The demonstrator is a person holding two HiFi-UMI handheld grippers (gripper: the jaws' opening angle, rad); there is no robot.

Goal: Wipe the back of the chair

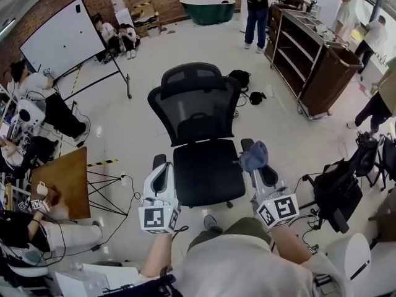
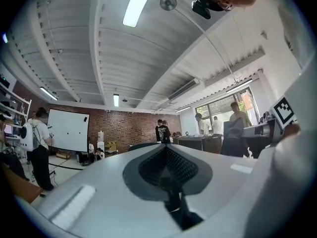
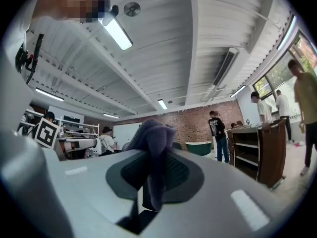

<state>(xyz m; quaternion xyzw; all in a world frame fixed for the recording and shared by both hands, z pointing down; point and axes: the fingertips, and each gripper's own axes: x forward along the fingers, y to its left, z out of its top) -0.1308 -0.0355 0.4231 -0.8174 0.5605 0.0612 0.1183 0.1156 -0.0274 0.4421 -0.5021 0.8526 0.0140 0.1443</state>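
A black mesh office chair [image 1: 197, 111] stands in front of me, its back upright and facing me across the seat [image 1: 207, 172]. My left gripper [image 1: 162, 177] hovers by the chair's left armrest, jaws shut with nothing between them; in the left gripper view the left gripper [image 2: 166, 151] points up toward the ceiling. My right gripper [image 1: 258, 169] is over the right armrest, shut on a blue-purple cloth [image 1: 254, 156]. In the right gripper view the cloth [image 3: 153, 143] bulges out above the right gripper [image 3: 152, 165] and hangs down between the jaws. Neither gripper touches the chair back.
A whiteboard on a stand [image 1: 62, 39] is at the far left, and a wooden table [image 1: 65, 181] at the near left. A brown shelf cart [image 1: 309, 60] stands at the right. Black bags [image 1: 241, 79] lie behind the chair, a backpack [image 1: 337, 187] at the right. Several people stand around the room.
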